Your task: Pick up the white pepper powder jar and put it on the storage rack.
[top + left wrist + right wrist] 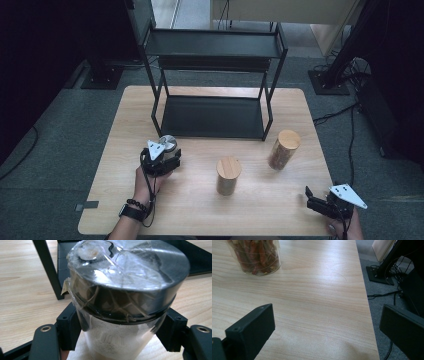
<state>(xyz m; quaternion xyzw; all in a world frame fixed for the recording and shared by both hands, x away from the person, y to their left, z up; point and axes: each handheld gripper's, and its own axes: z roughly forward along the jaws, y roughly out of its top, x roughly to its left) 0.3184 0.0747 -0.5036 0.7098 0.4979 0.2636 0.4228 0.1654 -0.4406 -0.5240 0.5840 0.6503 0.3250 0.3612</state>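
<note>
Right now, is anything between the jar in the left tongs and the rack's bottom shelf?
Nothing visible. The left tongs grip the jar just before the rack; its front left post stands off to one side.

Recording lab: light wooden table (200, 210) on grey carpet (50, 200), black stand bases (327, 82) (cables trailing), dark surroundings.

Count on the table (120, 210), placed relative to the one black two-tier rack (215, 75): three jars in front of it. Two carry wooden lids (229, 167) (289, 139); one has a dark lid (130, 267). Two grippers present.
</note>
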